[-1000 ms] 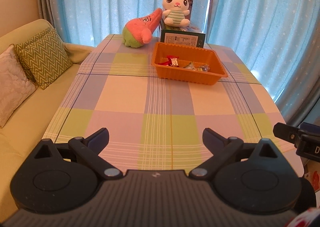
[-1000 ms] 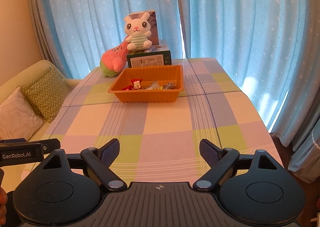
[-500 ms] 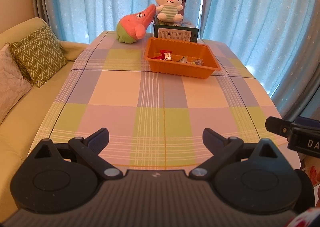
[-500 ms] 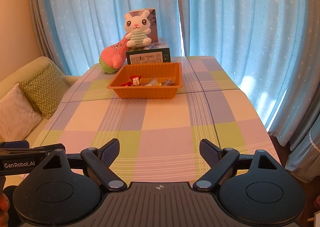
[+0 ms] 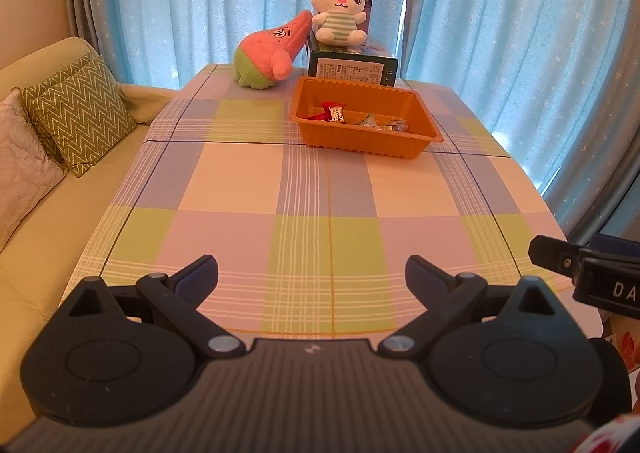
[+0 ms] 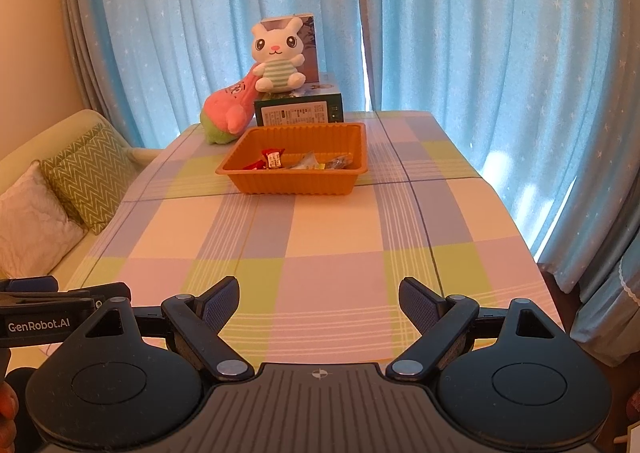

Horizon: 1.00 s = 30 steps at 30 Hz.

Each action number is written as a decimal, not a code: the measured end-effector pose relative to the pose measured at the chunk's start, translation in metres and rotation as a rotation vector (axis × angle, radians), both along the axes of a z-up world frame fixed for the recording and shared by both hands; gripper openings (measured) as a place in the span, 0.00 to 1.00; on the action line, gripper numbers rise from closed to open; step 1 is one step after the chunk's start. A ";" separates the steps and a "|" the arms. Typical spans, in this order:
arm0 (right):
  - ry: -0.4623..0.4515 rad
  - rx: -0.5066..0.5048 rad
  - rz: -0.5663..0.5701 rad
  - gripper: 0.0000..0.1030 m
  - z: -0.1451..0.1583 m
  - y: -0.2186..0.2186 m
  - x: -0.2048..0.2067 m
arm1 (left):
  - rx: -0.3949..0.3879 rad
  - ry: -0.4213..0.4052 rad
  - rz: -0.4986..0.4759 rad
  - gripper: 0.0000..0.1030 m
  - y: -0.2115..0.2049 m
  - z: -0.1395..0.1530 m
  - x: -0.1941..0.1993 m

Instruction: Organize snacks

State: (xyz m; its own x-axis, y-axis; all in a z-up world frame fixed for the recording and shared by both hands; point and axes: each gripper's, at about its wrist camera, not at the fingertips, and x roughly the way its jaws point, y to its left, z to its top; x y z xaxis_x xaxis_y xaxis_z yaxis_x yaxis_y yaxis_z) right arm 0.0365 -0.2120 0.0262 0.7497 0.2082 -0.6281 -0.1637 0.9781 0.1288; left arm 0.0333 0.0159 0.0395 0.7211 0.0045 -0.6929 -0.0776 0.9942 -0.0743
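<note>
Both claws stood wide open and held nothing: the left gripper (image 5: 312, 273) and the right gripper (image 6: 319, 299) each hovered over the near edge of the table (image 5: 320, 189), with only bare checked cloth showing between their fingers. Seen from the left wrist, part of the right unit projected in at the right edge; seen from the right wrist, part of the left unit projected in at the lower left. An orange tray (image 5: 362, 143) sat toward the far end of the table, well apart from both grippers, roughly on the centre line. Several wrapped snacks (image 6: 304, 162) lay inside it, along its near wall: red-and-white wrappers at the left, paler and darker wrappers to their right. No snacks lay on the cloth outside the tray. Just behind the tray stood a dark green box (image 5: 352, 70), printed label facing forward. A white rabbit plush (image 5: 340, 9) sat on top of the box, in front of a taller upright carton. A pink-and-green plush (image 5: 272, 51) lay to the left of the box, its pointed end leaning toward the rabbit. Blue curtains (image 6: 480, 33) hung behind the table. A sofa (image 5: 48, 213) with cushions (image 5: 82, 111) ran along the table's left side.
</note>
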 end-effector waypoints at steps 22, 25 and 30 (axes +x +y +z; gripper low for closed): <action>-0.001 0.002 -0.003 0.84 -0.001 0.000 0.000 | 0.001 -0.001 -0.003 0.97 -0.002 0.001 0.001; -0.002 0.001 -0.002 0.84 -0.001 0.000 0.000 | 0.001 -0.002 -0.003 0.97 -0.002 0.001 0.001; -0.004 -0.001 0.000 0.84 0.001 0.000 0.001 | 0.002 -0.004 -0.005 0.97 -0.003 0.002 0.001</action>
